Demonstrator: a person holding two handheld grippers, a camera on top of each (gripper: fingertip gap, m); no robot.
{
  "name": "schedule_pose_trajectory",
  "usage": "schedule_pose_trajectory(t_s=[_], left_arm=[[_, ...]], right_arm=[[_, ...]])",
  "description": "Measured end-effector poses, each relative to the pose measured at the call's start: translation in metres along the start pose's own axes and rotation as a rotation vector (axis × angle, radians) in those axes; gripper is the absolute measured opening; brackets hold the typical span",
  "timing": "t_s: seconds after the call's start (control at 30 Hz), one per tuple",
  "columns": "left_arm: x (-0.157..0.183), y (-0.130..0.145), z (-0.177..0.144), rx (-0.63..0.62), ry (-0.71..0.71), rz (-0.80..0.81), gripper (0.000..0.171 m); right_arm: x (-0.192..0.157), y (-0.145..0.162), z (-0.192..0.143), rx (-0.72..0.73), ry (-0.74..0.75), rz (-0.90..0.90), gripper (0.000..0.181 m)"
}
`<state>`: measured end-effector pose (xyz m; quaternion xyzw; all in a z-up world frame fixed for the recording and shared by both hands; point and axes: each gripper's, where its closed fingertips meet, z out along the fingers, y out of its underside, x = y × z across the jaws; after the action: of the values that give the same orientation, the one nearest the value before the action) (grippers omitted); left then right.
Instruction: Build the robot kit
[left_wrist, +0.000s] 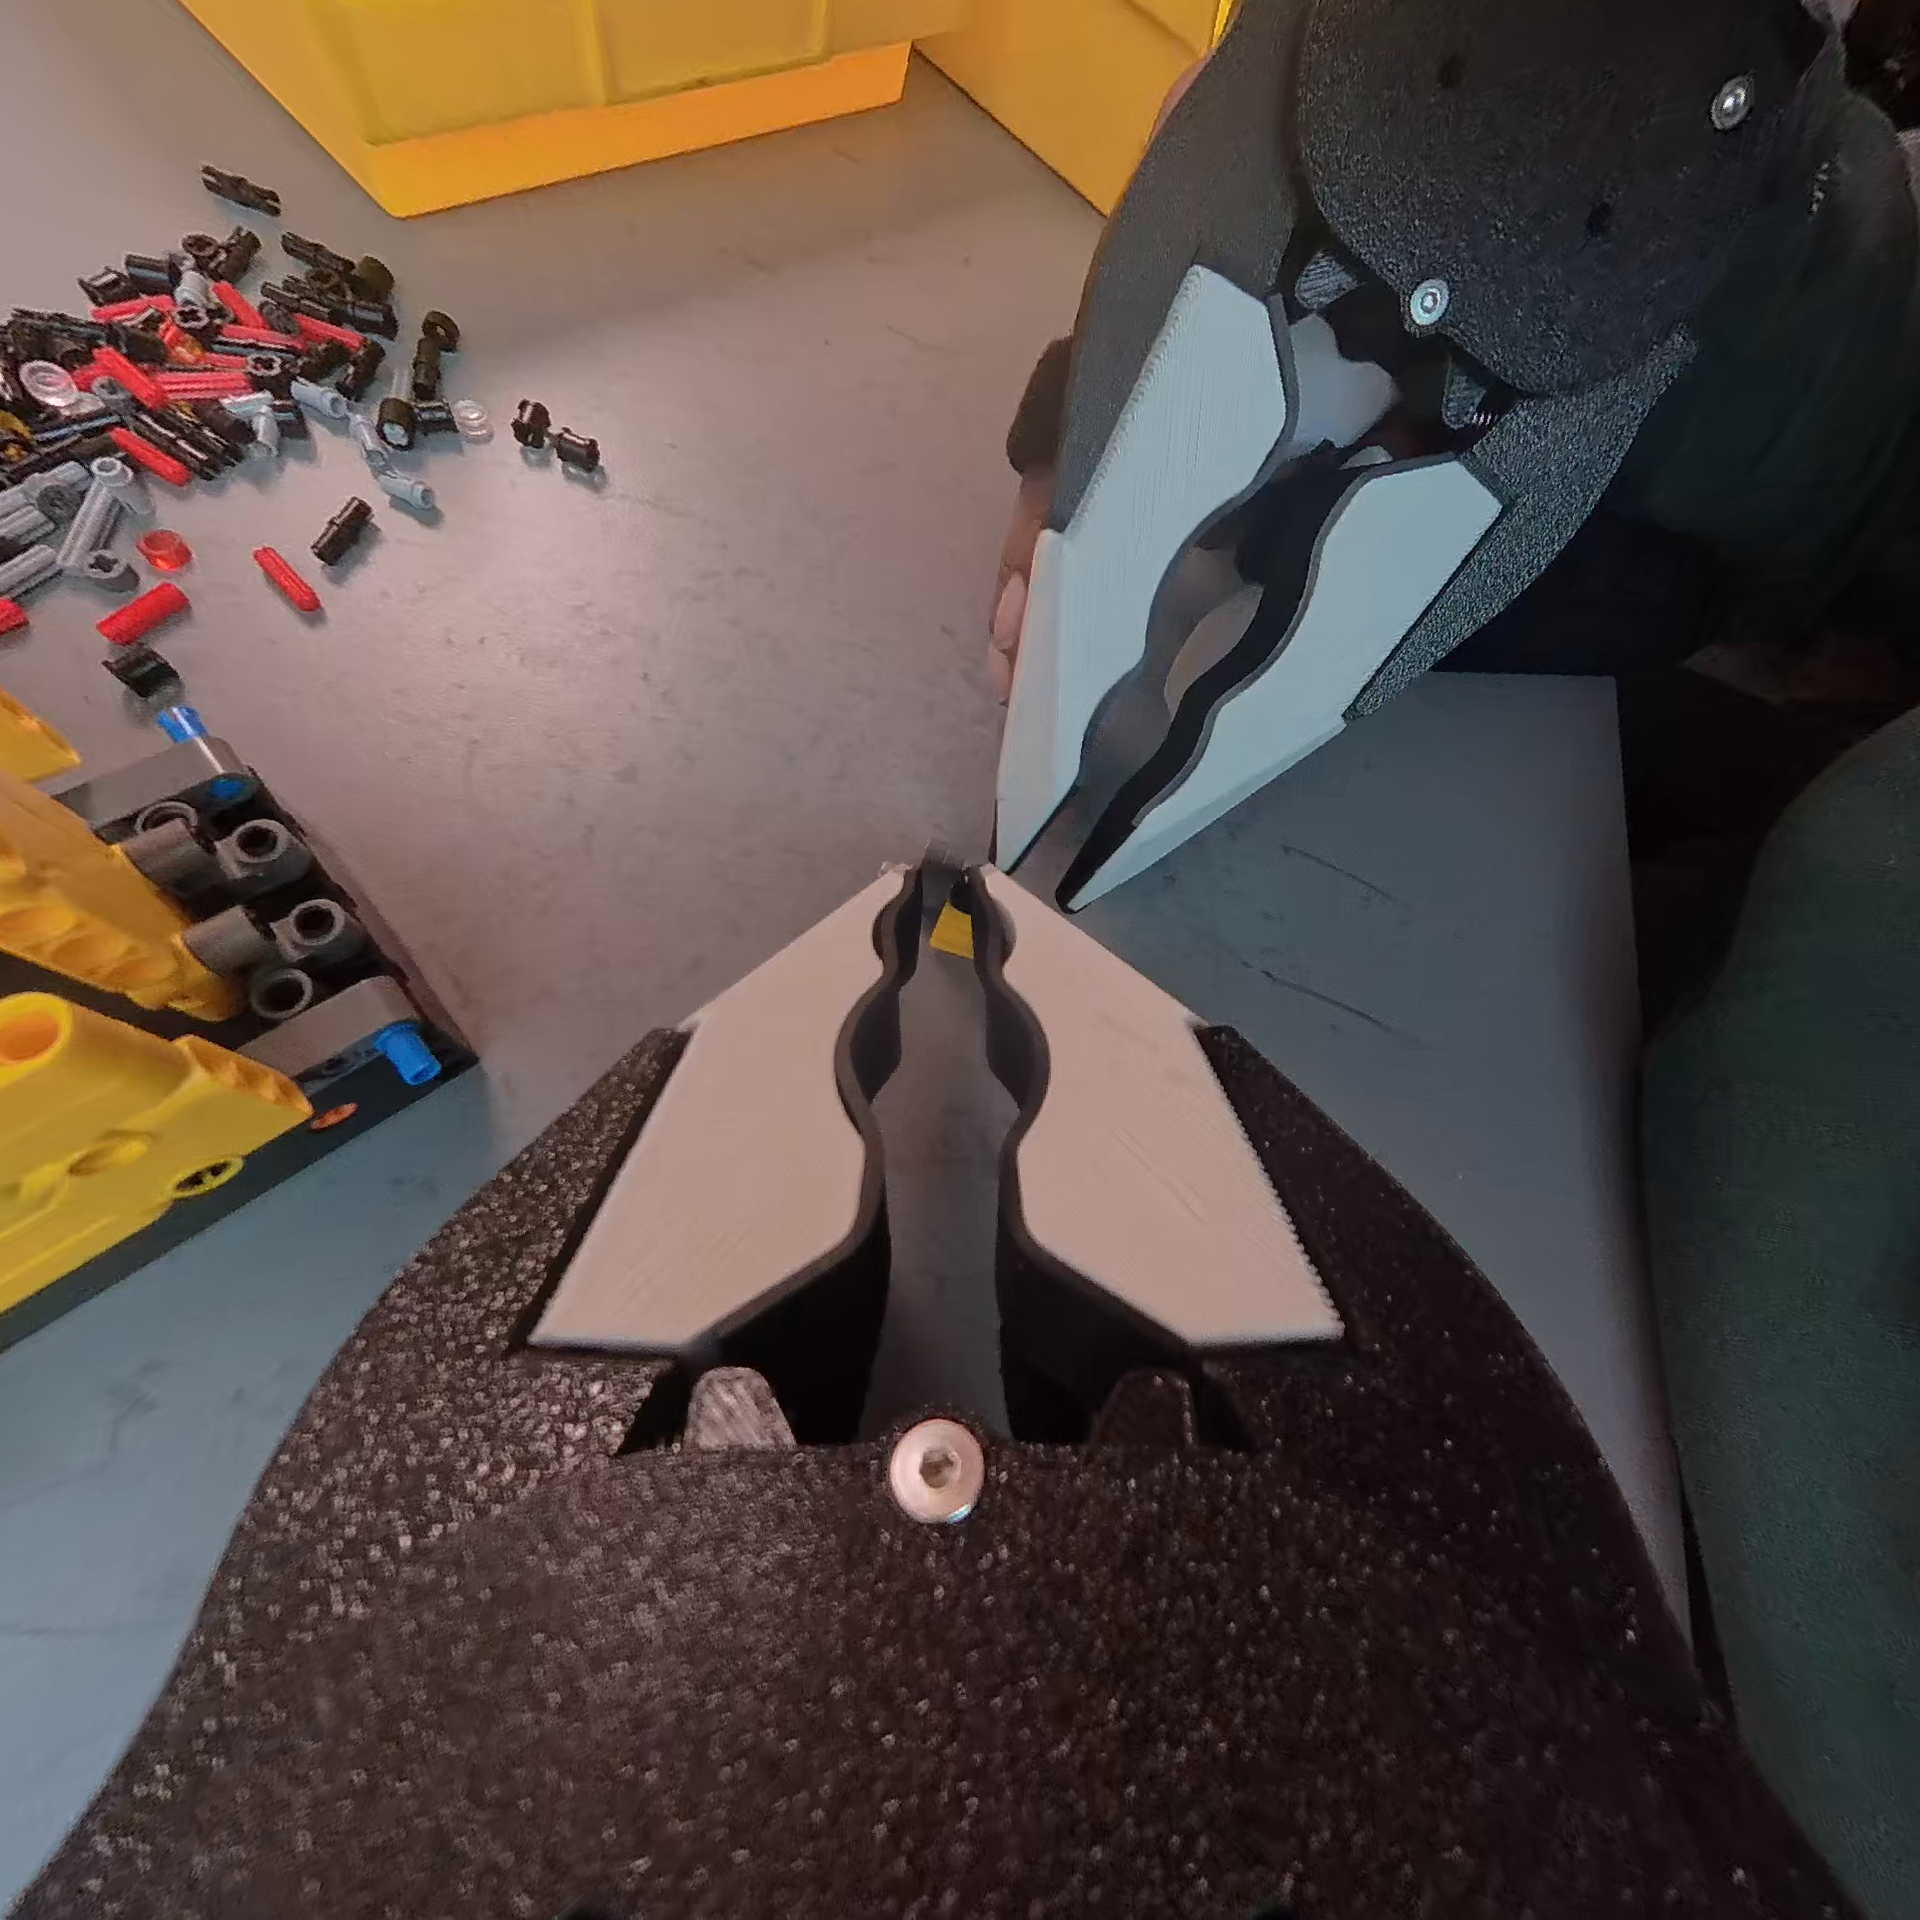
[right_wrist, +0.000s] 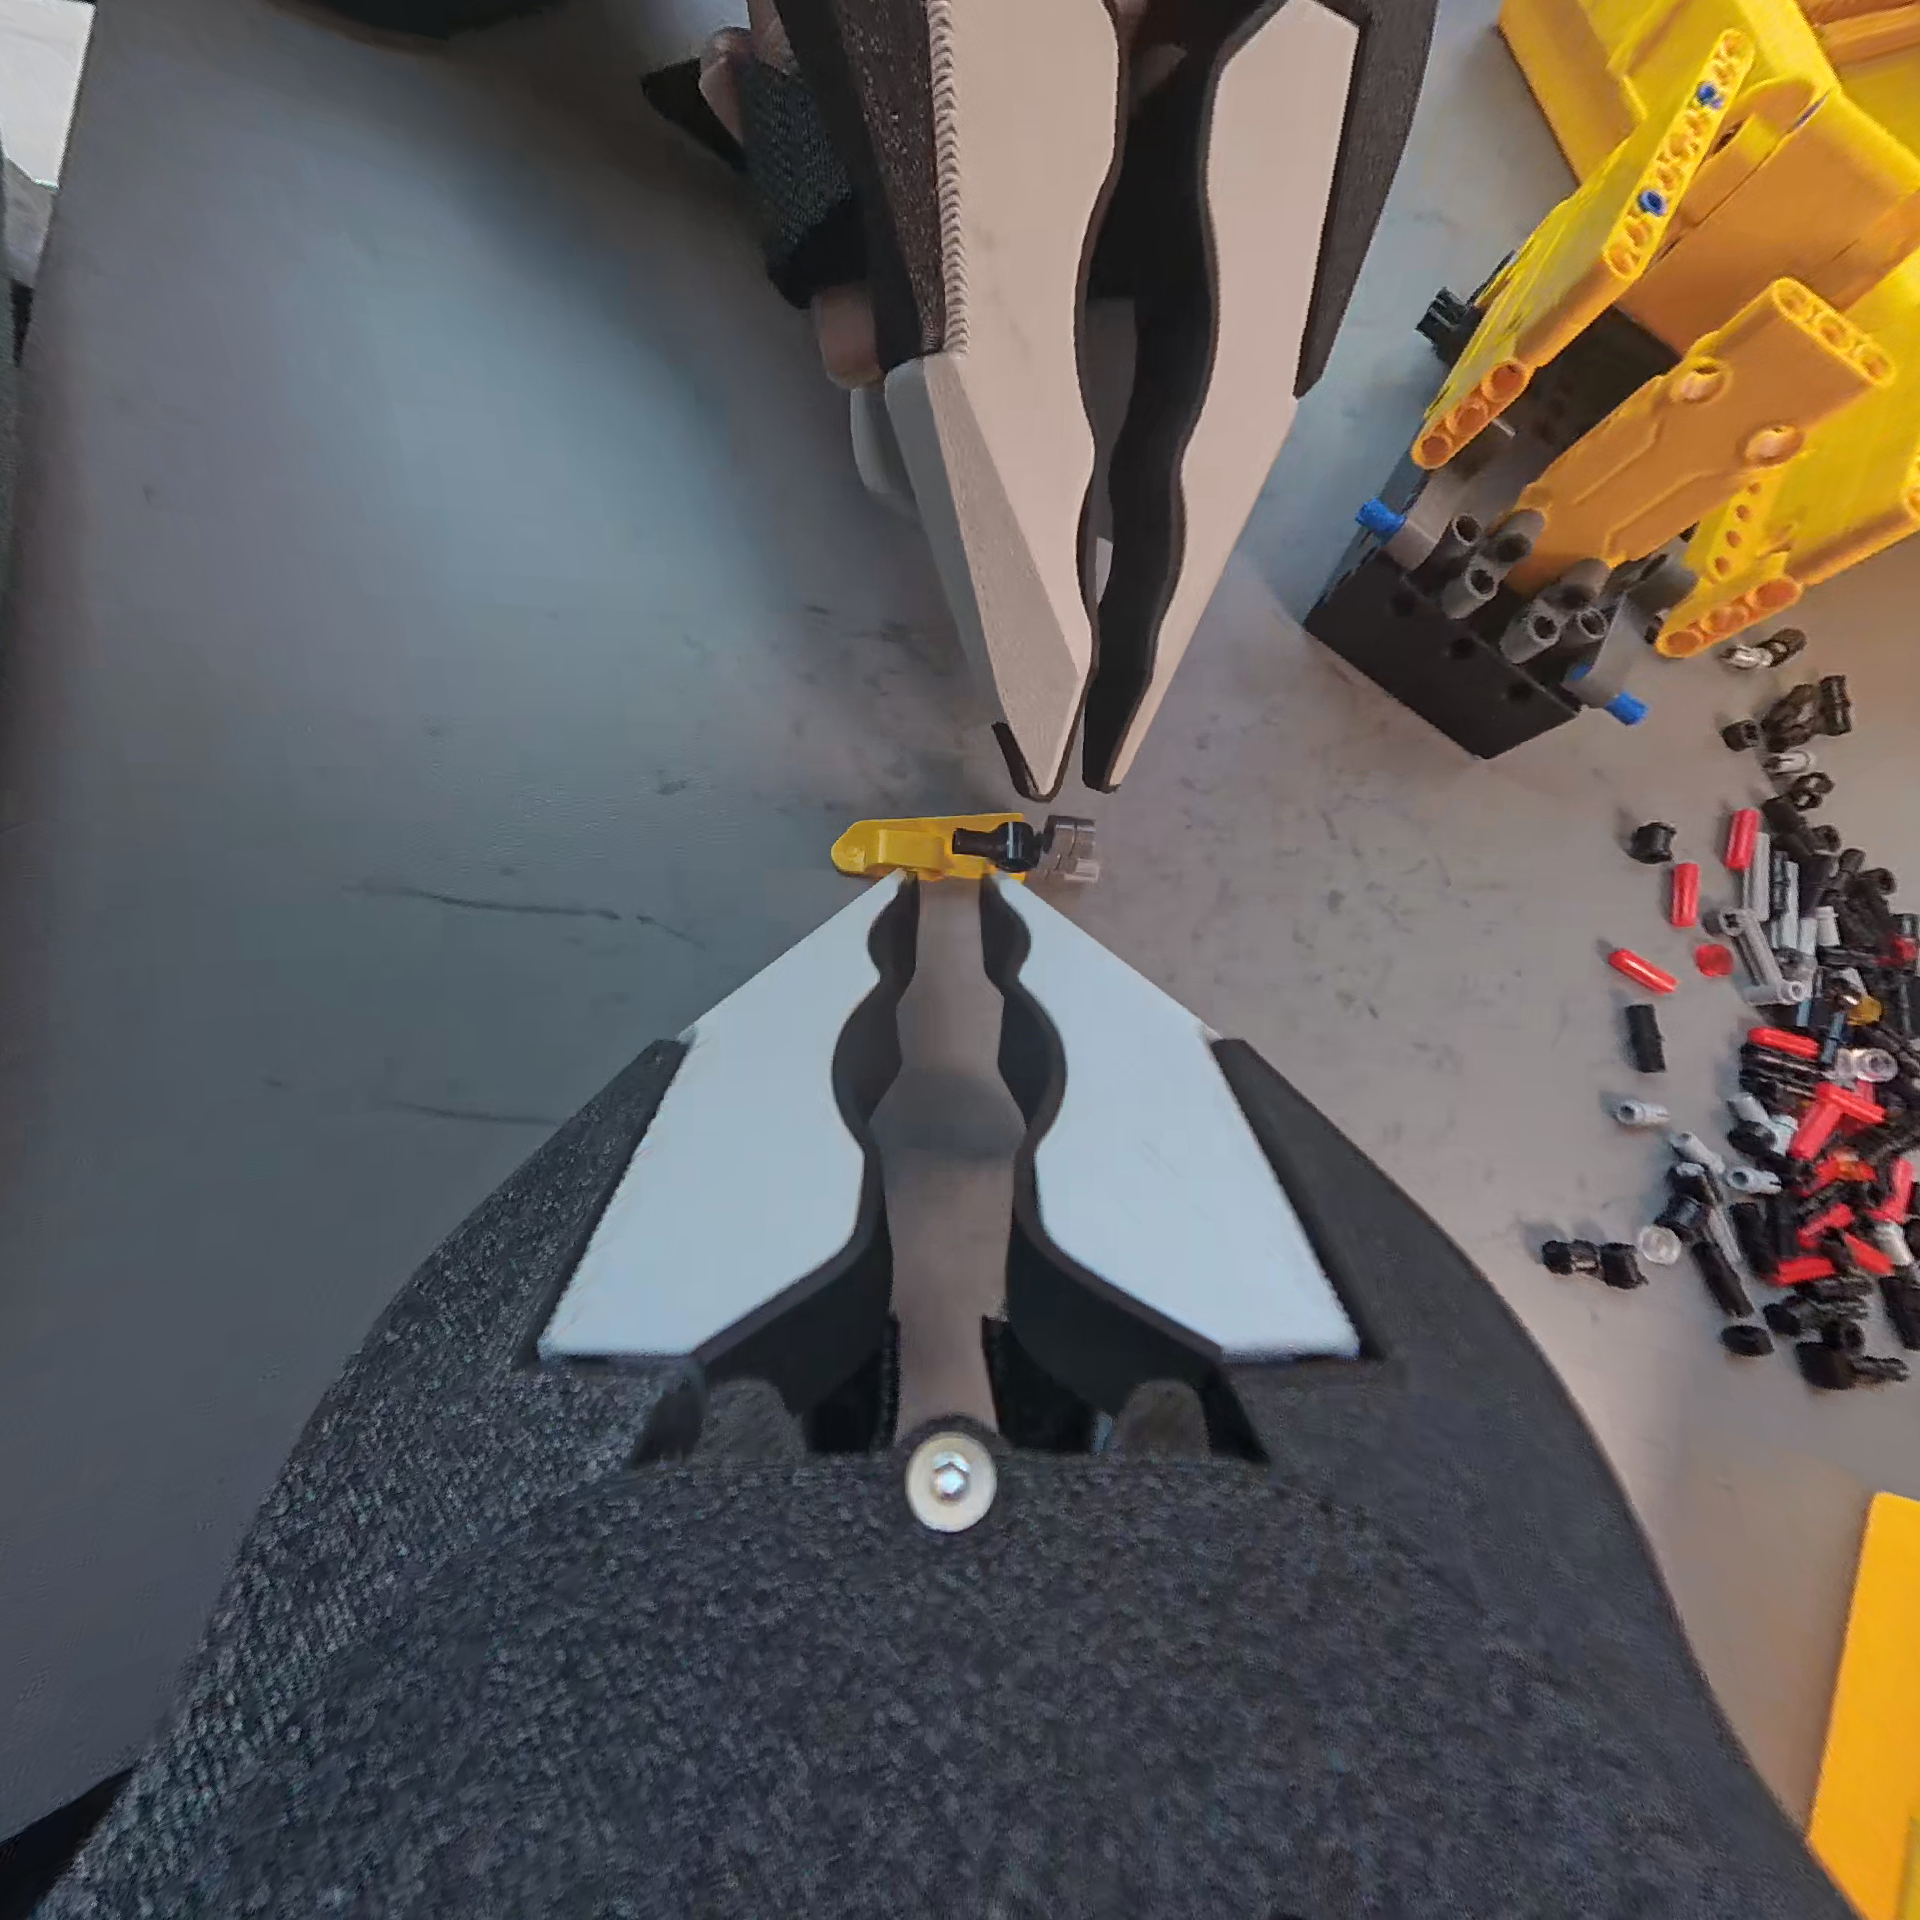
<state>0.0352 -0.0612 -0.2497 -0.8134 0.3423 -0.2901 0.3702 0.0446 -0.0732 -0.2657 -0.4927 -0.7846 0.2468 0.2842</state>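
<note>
The right gripper (right_wrist: 948, 881) has its fingers drawn close with a narrow gap, and the yellow piece (right_wrist: 904, 847) sits right at their tips, apparently pinched there. In the right wrist view its long axis runs left to right, crosswise to the fingers. The rounded yellow end points left, and a black pin (right_wrist: 992, 840) sticks out to the right into a small grey connector (right_wrist: 1072, 847).

The left gripper (left_wrist: 940, 888) comes in from the opposite side, fingers nearly pressed together. Its tips are just beside the grey connector, but whether they grip it I cannot tell. In its own view only a sliver of yellow shows through the gap between its fingers.

Everything is over a grey table (left_wrist: 675, 623). A partly built yellow-and-black brick model (right_wrist: 1662, 436) stands to one side, and next to it is a loose scatter of small red, black and grey parts (right_wrist: 1818, 1122) lying straight on the tabletop. Yellow bins (left_wrist: 623, 114) stand at the far edge — their insides are out of sight.
</note>
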Motion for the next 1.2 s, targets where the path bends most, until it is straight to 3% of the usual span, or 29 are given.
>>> schedule_pose_trajectory(t_s=[0.1, 0.17, 0.2, 0.33, 0.5, 0.63, 0.87, 1.03, 1.2], left_arm=[[-0.001, -0.001, -0.002, 0.011, -0.006, -0.004, 0.008], [-0.002, -0.003, -0.004, 0.031, -0.010, -0.002, 0.008], [-0.003, -0.006, -0.007, 0.050, -0.013, 0.002, 0.009], [-0.010, -0.029, -0.026, 0.207, -0.058, 0.000, 0.017], [-0.036, -0.056, -0.068, 0.420, -0.210, -0.006, 0.023], [-0.061, -0.063, -0.102, 0.532, -0.372, -0.003, 0.023], [-0.084, -0.064, -0.133, 0.631, -0.449, -0.083, 0.024], [-0.099, -0.055, -0.132, 0.610, -0.492, -0.101, 0.025], [-0.103, -0.048, -0.123, 0.579, -0.488, -0.113, 0.025]], right_arm=[[0.009, -0.002, -0.005, 0.034, 0.032, 0.023, 0.031], [0.017, -0.006, -0.010, 0.069, 0.057, 0.041, 0.034], [0.022, -0.008, -0.013, 0.089, 0.076, 0.051, 0.033], [0.046, -0.016, -0.026, 0.198, 0.162, 0.127, 0.000], [0.081, -0.023, -0.047, 0.344, 0.289, 0.269, 0.001], [0.110, -0.004, -0.057, 0.307, 0.454, 0.294, 0.017], [0.123, 0.015, -0.050, 0.271, 0.496, 0.337, 0.020], [0.133, 0.017, -0.037, 0.213, 0.454, 0.332, 0.016], [0.143, 0.015, -0.009, 0.004, 0.315, 0.206, 0.015]])
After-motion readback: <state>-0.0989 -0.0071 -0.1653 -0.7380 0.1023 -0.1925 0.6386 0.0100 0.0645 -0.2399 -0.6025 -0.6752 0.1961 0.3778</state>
